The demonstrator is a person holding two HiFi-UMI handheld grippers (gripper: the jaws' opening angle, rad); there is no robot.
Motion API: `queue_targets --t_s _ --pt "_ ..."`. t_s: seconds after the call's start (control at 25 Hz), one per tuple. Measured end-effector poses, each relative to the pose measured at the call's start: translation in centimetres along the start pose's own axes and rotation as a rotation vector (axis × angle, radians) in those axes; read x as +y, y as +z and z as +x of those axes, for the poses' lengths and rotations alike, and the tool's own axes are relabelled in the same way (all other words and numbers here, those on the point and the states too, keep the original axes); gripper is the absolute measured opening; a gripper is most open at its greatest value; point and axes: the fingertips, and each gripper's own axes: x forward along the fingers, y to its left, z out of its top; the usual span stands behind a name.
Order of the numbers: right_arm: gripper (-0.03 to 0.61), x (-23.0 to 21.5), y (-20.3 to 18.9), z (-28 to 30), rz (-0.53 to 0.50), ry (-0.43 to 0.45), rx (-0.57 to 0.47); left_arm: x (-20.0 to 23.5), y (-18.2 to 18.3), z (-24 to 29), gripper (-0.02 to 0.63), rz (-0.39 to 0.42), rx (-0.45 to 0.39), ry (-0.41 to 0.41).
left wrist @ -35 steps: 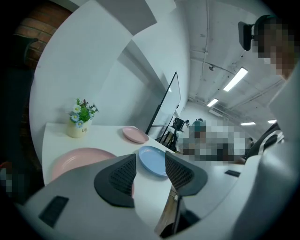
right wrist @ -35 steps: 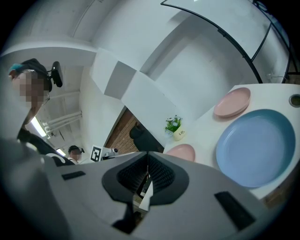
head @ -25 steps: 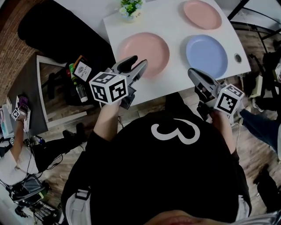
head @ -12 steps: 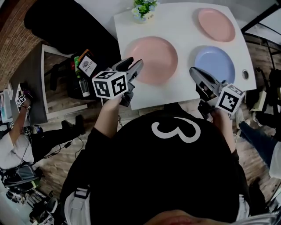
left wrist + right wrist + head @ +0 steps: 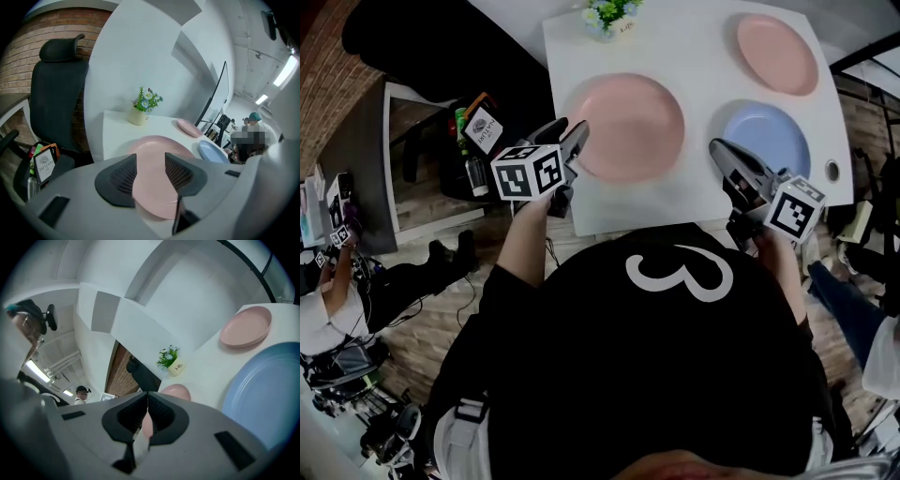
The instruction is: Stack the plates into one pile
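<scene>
Near the white table's edge, the left gripper gapes at a large round pink plate; the right gripper is pressed together.

A potted plant sits top centre on the white table; a black chair stands upper left. Brick wall lines the left edge.

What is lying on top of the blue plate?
Nothing: the blue plate is bare. In the head view the right gripper covers its near left edge, so that part is unseen.
</scene>
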Motion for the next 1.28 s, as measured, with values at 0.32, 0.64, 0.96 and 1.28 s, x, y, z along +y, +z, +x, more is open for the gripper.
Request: queue_targets --t_s 0.32,0.64,0.96,1.28 --pt "0.025 -1.1 0.7 1.4 0.011 0.014 0.035 2.8 -2.0 1.7 0.183 -0.019 0.061 0.079" --pt "0.025 -1.1 1.1 3.5 0.003 0.024 0.065 4.7 -3.7 2.5 0.18 -0.078 0.103 0.083" --pt "0.025 -1.7 1.1 4.7 0.037 0.035 0.067 6.0 -4.5 3.7 0.152 -0.102 0.13 0.093" --pt "0.025 -2.5 1.1 4.7 0.027 0.006 0.062 6.6 -4.9 4.4 0.13 -0.155 0.132 0.082"
